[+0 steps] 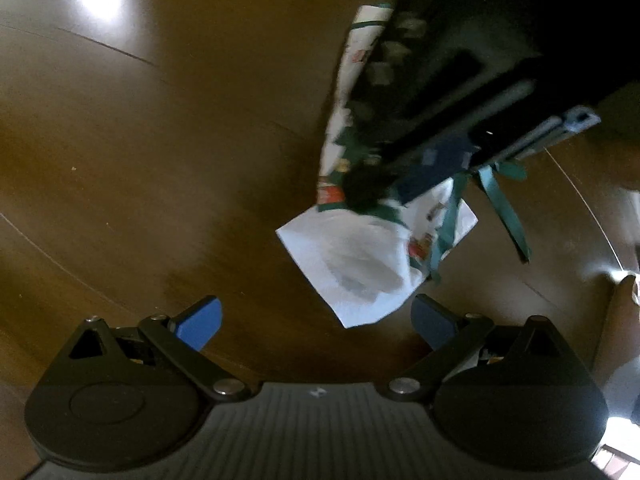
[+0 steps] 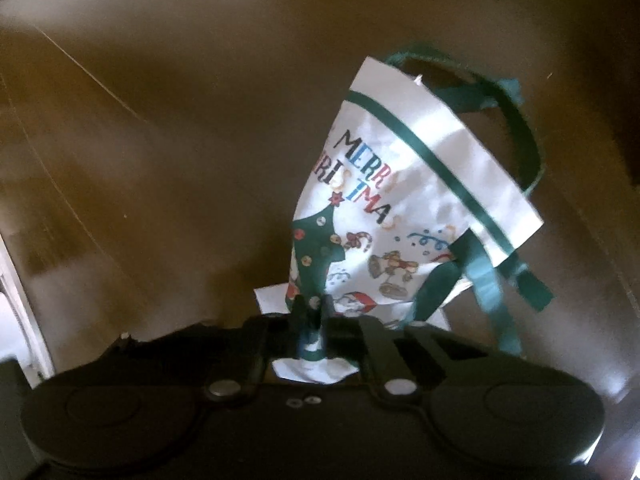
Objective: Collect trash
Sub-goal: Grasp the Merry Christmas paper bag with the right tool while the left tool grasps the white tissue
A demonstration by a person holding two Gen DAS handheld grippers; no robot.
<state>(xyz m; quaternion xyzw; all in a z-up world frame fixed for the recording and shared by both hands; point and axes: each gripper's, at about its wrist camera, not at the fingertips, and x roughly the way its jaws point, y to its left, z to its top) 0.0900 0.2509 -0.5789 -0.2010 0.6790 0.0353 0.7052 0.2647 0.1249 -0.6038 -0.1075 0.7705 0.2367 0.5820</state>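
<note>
A white Christmas gift bag (image 2: 404, 200) with "Merry Christmas" print and green ribbon handles (image 2: 520, 148) hangs above the wooden floor. My right gripper (image 2: 312, 312) is shut on the bag's lower part, pinching it between its dark fingers. In the left wrist view the same bag (image 1: 360, 256) hangs under the right gripper's dark body (image 1: 460, 60), its white underside facing me. My left gripper (image 1: 316, 320) is open and empty, its blue fingertips (image 1: 200, 324) just below the bag, not touching it.
A brown wooden floor (image 1: 140, 140) fills both views. A pale edge of furniture or wall (image 2: 20, 300) stands at the far left of the right wrist view. Bright objects show at the right edge of the left wrist view (image 1: 628, 280).
</note>
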